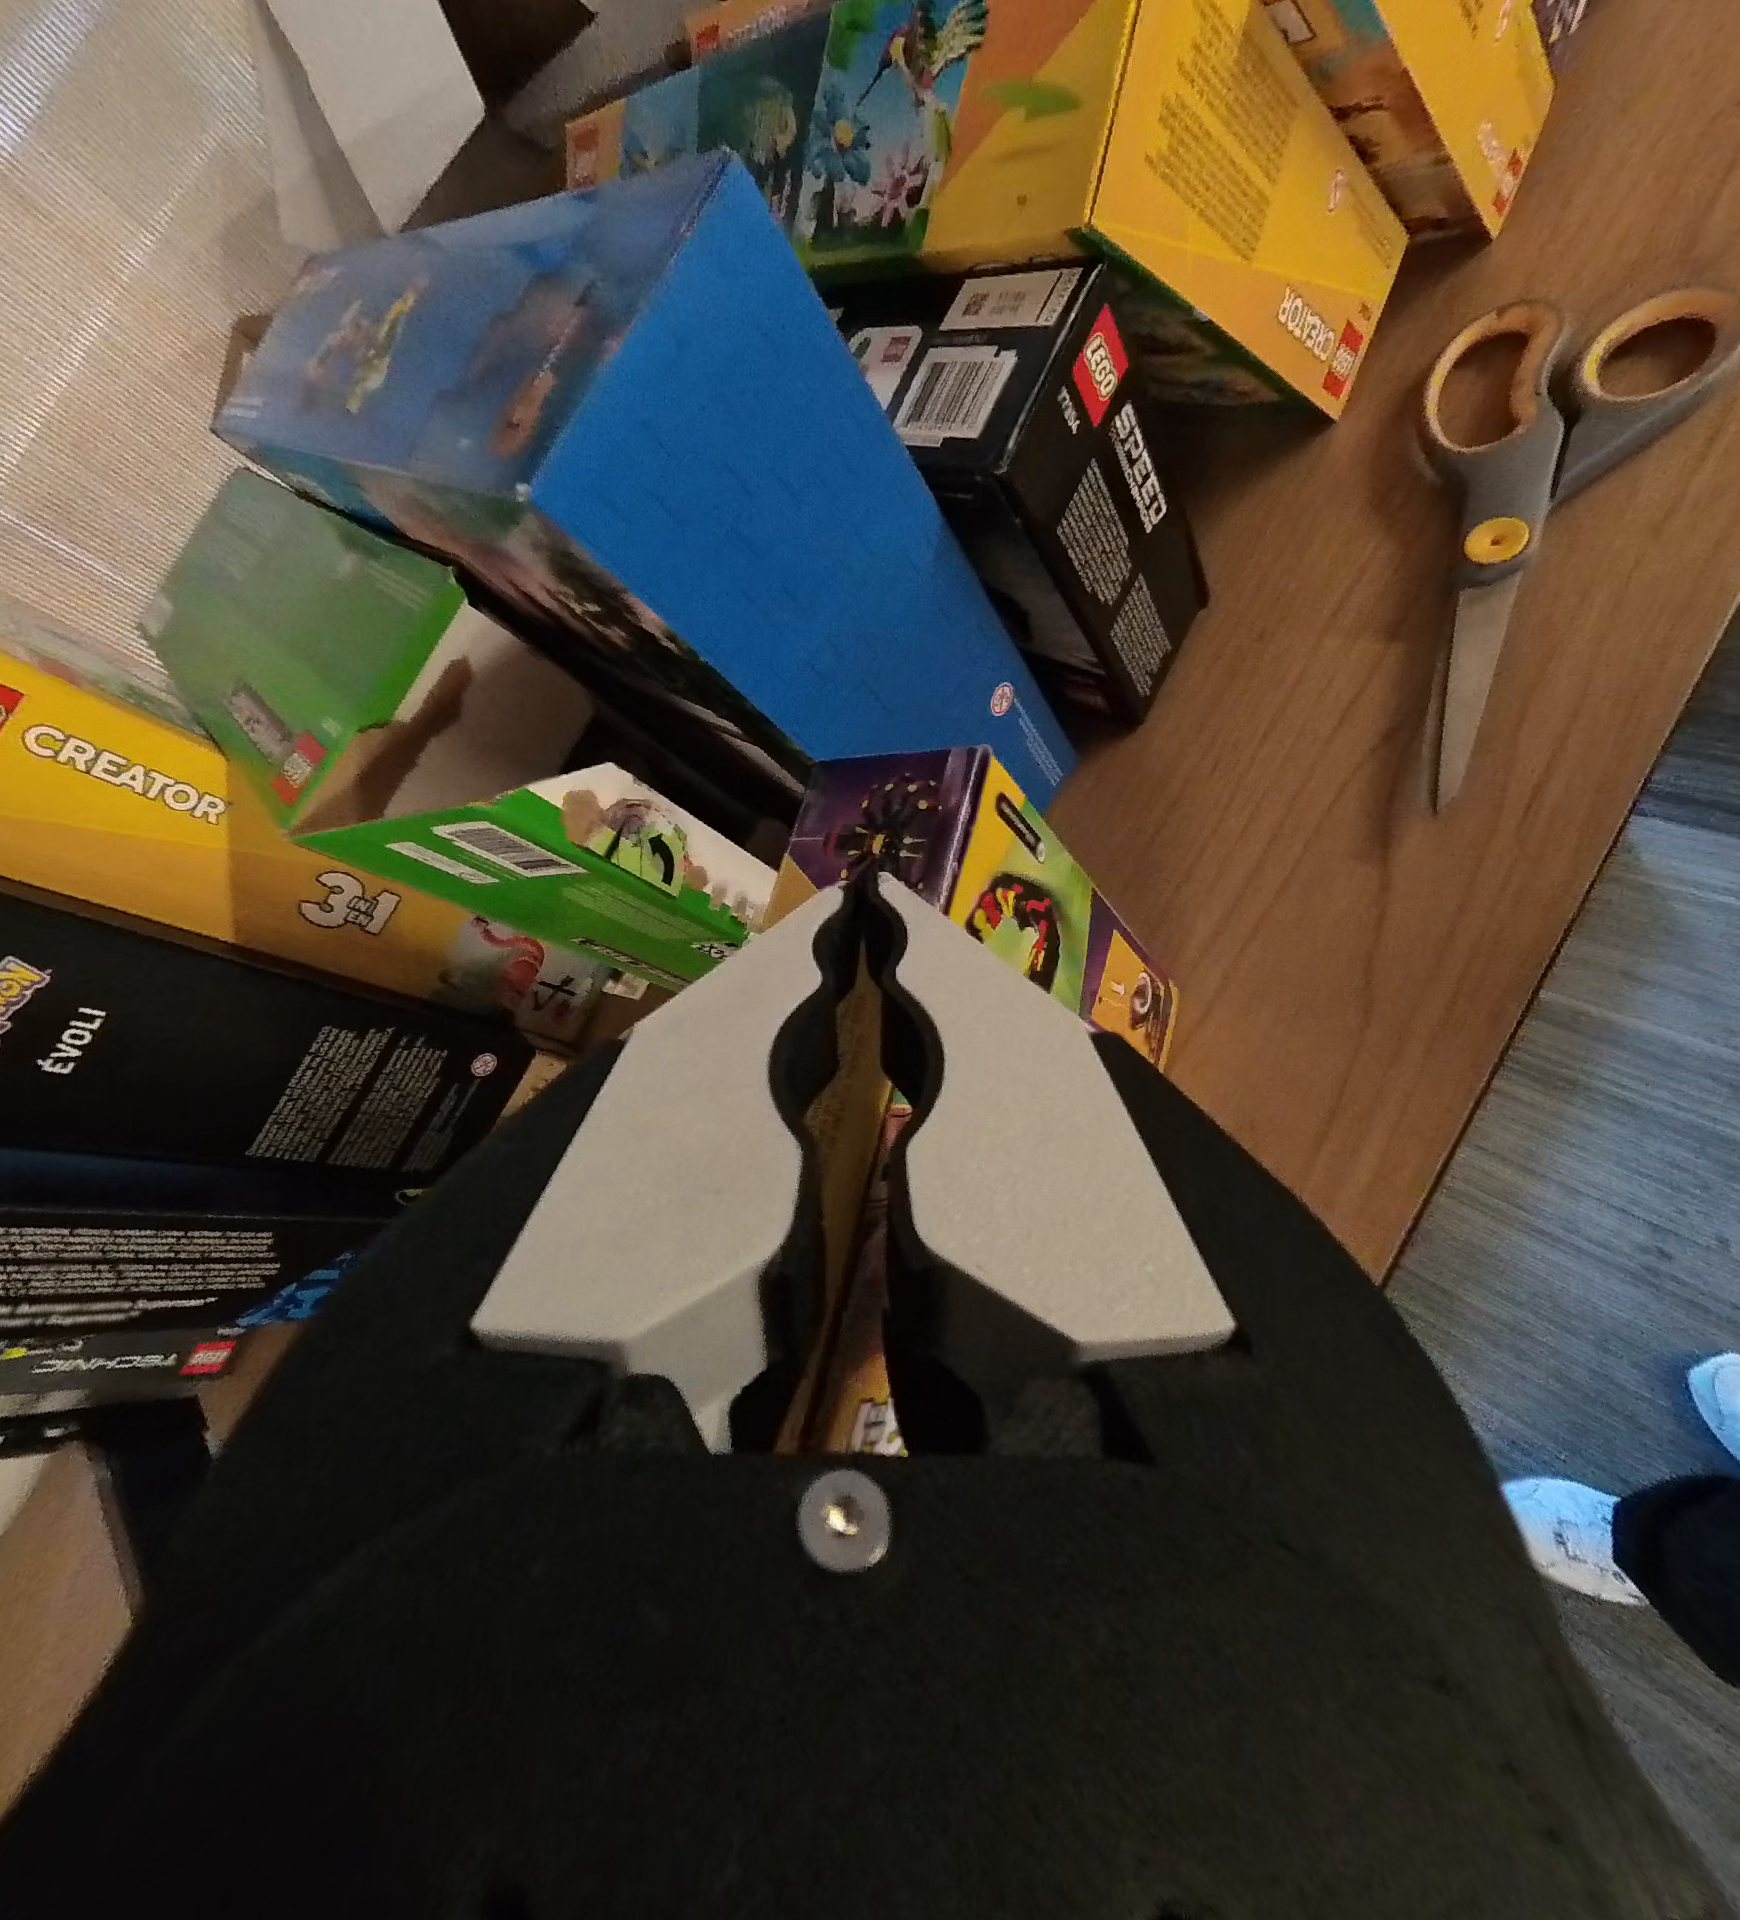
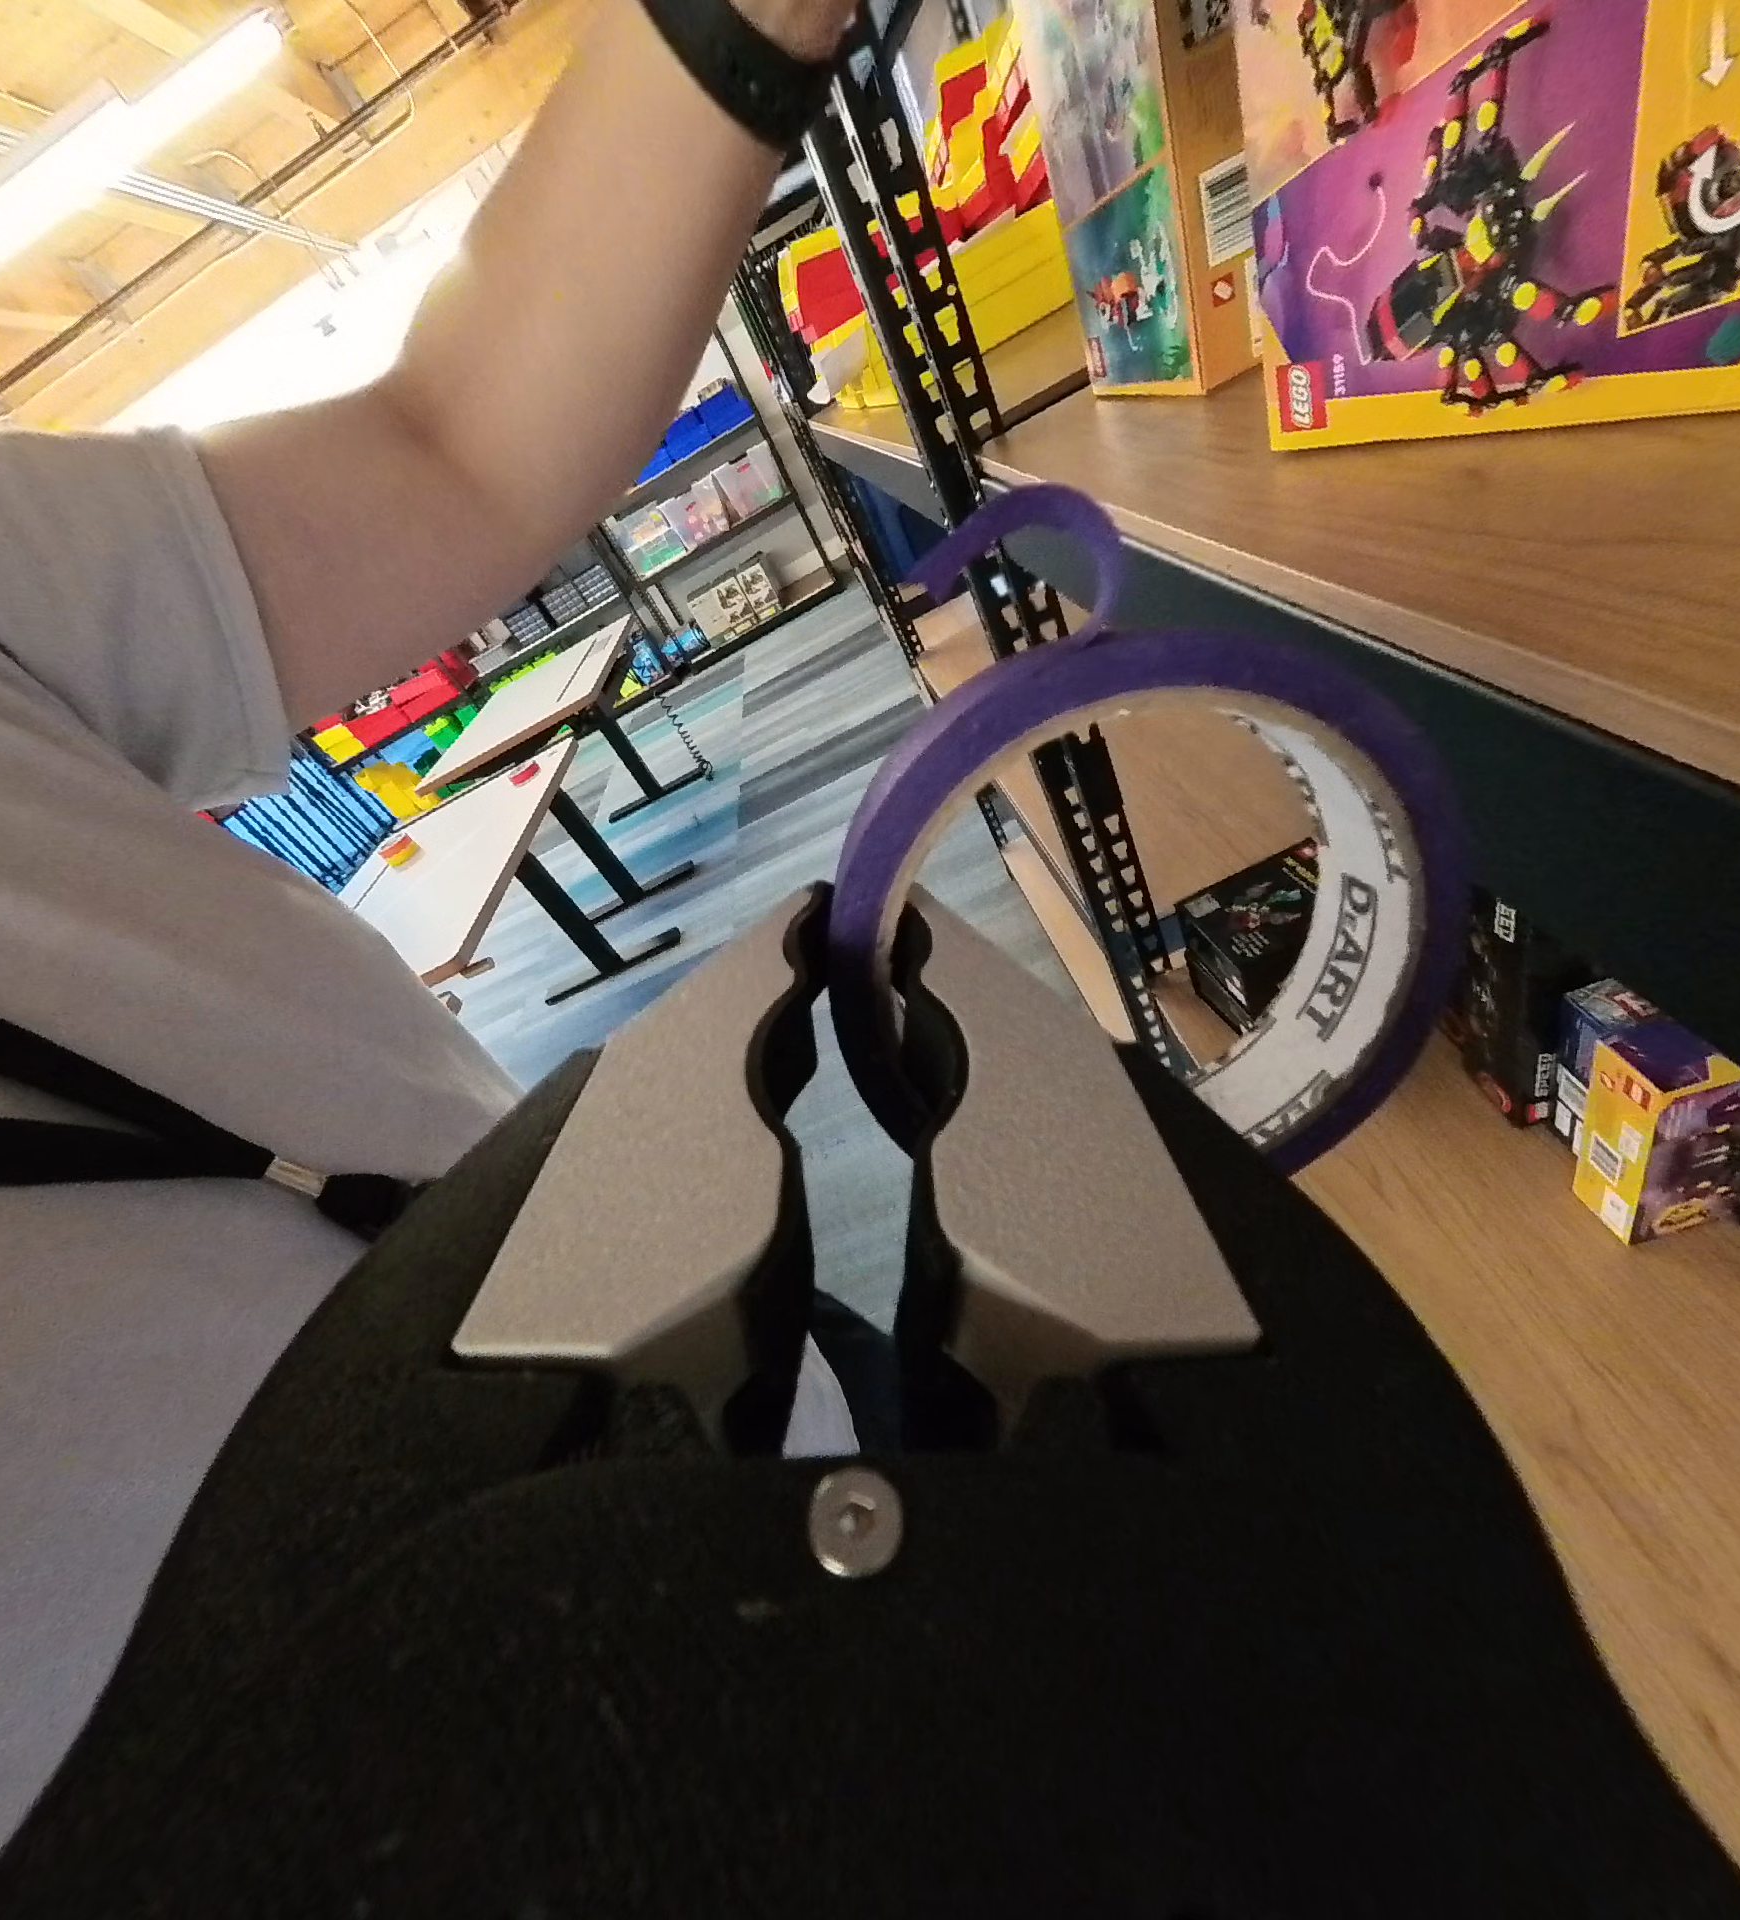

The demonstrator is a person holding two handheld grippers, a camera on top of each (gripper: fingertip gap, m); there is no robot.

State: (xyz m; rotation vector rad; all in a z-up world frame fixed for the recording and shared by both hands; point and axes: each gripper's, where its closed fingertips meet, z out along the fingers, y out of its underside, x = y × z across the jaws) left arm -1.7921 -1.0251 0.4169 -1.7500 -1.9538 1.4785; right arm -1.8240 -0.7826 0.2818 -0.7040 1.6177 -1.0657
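Note:
In the left wrist view my left gripper (image 1: pixel 868 883) is shut, its tips at the near top edge of a purple and yellow toy box (image 1: pixel 1042 914). A thin yellow cardboard edge of that box runs between the pads. In the right wrist view my right gripper (image 2: pixel 861 914) is shut on the rim of a purple tape roll (image 2: pixel 1365 727) and holds it in the air in front of a wooden shelf (image 2: pixel 1468 582). The roll's loose end (image 2: pixel 1032 530) curls upward. A similar purple and yellow box (image 2: pixel 1531 208) stands on that shelf.
Several toy boxes crowd the shelf (image 1: pixel 1313 935), among them a blue one (image 1: pixel 772 520). Grey and orange scissors (image 1: pixel 1500 499) lie to the right. A person's arm (image 2: pixel 481 416) reaches up past a black rack upright (image 2: pixel 907 260). Small boxes (image 2: pixel 1655 1143) stand on the lower shelf. The gap from one gripper's tips to the other's is roughly 30 cm.

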